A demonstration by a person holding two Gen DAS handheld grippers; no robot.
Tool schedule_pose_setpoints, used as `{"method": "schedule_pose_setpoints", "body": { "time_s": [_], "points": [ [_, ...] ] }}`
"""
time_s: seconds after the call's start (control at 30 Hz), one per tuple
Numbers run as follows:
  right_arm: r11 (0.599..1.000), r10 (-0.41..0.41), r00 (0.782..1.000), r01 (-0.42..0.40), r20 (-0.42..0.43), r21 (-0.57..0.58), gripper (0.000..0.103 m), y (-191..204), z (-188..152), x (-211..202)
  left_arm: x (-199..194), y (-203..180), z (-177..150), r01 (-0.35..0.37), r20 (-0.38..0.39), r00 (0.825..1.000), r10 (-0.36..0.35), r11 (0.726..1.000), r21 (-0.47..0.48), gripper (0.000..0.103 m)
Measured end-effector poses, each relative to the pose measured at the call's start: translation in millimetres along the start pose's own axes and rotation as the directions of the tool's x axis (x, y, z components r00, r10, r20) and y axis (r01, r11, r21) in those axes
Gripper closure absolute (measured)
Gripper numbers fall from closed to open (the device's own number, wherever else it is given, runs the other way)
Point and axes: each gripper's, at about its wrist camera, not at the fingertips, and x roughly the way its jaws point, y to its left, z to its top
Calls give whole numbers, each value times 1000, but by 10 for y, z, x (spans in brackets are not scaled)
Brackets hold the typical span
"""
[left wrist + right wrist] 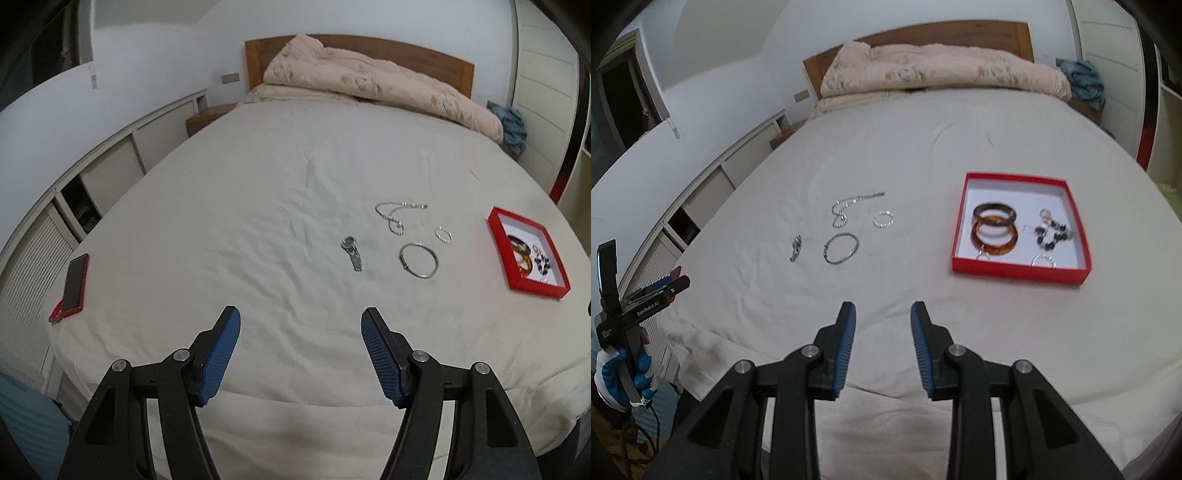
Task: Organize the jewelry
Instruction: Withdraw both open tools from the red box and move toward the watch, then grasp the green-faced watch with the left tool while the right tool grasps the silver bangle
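At right of centre in the right wrist view, the red tray (1021,271) holds two amber bangles (994,236), a dark beaded piece (1051,234) and two small rings. Left of it on the bed sheet (923,147) lie four loose pieces: one chain (846,206) stretching toward upper right, one watch (795,248) lying near-vertical, one silver bangle (842,248), one ring pair (883,219). The left gripper (301,325) gapes wide, empty; the right gripper (882,314) stands narrowly apart, holding nothing.

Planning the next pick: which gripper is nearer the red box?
Right. The right gripper sits just short of the red box, slightly to its left; the left gripper is farther left, near the watch.
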Motion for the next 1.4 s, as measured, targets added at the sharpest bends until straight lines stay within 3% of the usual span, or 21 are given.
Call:
{"method": "schedule_pose_setpoints", "body": {
  "time_s": [0.1,0.67,1.23,1.4],
  "points": [
    [1000,-3,1000,3,-24,6,63,-19,17,152,132,-91,17,6,-23,1000,-5,1000,20,32],
    [997,55,986,-63,-159,-49,63,158,256,1143,953,-469,325,45,-118,992,-33,994,98,31],
    [979,120,968,-152,-221,-133,63,548,776,2288,1828,-451,728,111,-173,979,-107,994,11,31],
    [978,105,966,-143,-237,-150,63,587,826,2552,2042,-453,735,104,-198,975,-98,994,21,31]
  ]
}}
